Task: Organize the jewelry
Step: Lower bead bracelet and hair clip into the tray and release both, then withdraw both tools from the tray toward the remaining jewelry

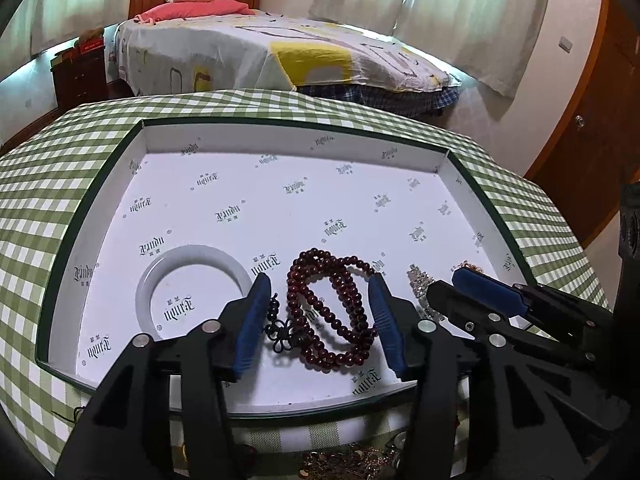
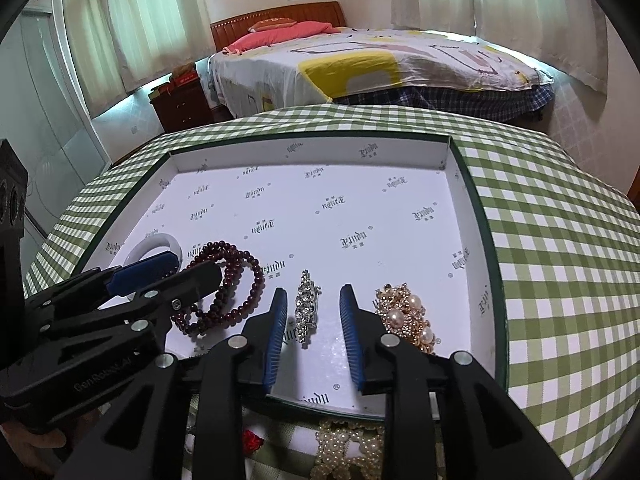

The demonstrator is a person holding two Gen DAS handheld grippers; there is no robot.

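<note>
A shallow white box lid (image 1: 256, 132) (image 2: 460, 184) lies on the green checked table. Along its near side lie a white bangle (image 1: 160, 276) (image 2: 158, 242), a dark red bead string (image 1: 344, 320) (image 2: 240, 280), a silver crystal brooch (image 2: 306, 306) (image 1: 420, 284) and a gold pearl piece (image 2: 404, 314). My left gripper (image 1: 320, 320) is open, its blue pads either side of the bead string, which rests on the lid floor. My right gripper (image 2: 314, 320) is open around the brooch, which also lies flat.
Loose jewelry lies on the tablecloth in front of the lid: a pearl piece (image 2: 344, 452), something red (image 2: 252, 440) and gold chains (image 1: 348, 460). A bed (image 1: 260, 52) stands beyond the table, with a dark nightstand (image 1: 78, 76) beside it.
</note>
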